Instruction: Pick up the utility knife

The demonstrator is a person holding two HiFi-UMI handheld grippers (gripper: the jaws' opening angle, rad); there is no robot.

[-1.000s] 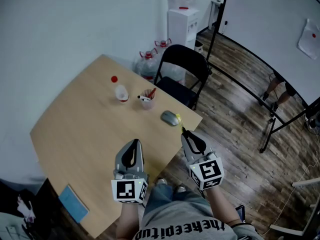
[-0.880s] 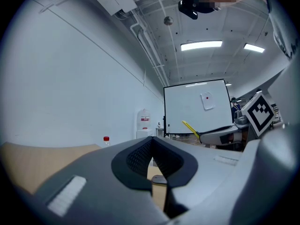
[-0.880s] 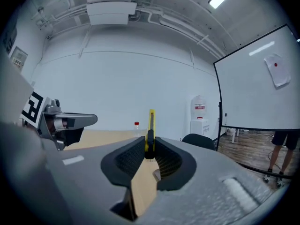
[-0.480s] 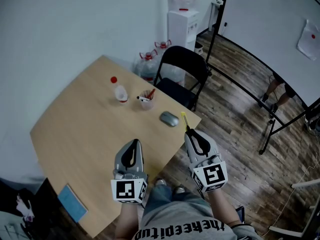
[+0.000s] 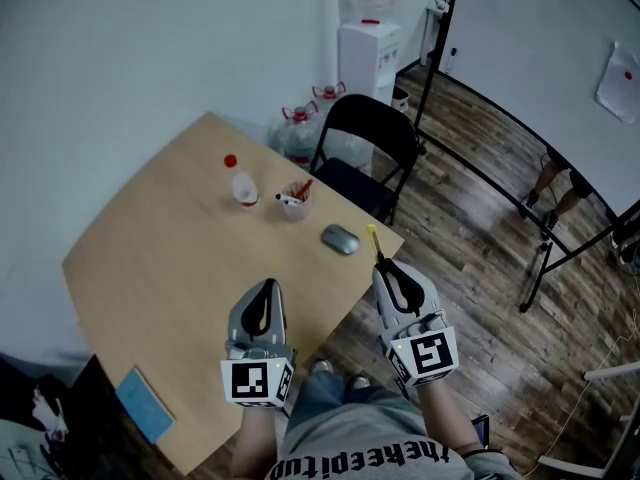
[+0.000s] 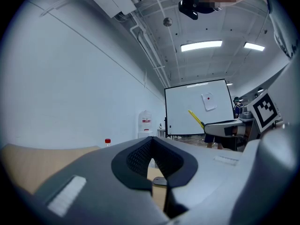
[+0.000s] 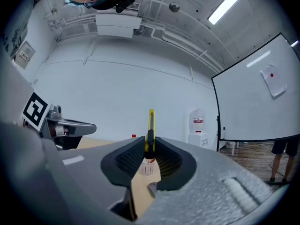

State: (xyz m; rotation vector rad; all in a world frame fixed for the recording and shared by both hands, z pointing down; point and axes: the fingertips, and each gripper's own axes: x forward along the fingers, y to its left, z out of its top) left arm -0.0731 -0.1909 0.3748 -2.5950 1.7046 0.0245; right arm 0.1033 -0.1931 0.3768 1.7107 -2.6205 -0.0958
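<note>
The yellow utility knife [image 7: 150, 125] is pinched upright between the pads of the right gripper [image 5: 381, 265], its yellow end jutting past the jaw tips above the right edge of the wooden table [image 5: 150, 258], just right of a grey mouse [image 5: 340, 239]. The left gripper [image 5: 264, 286] is over the table's near edge, level, its jaws drawn together with nothing between them. Farther across the table stand a cup of pens [image 5: 294, 200] and a red-capped bottle [image 5: 241, 182], with a black folding chair [image 5: 365, 148] beyond.
</note>
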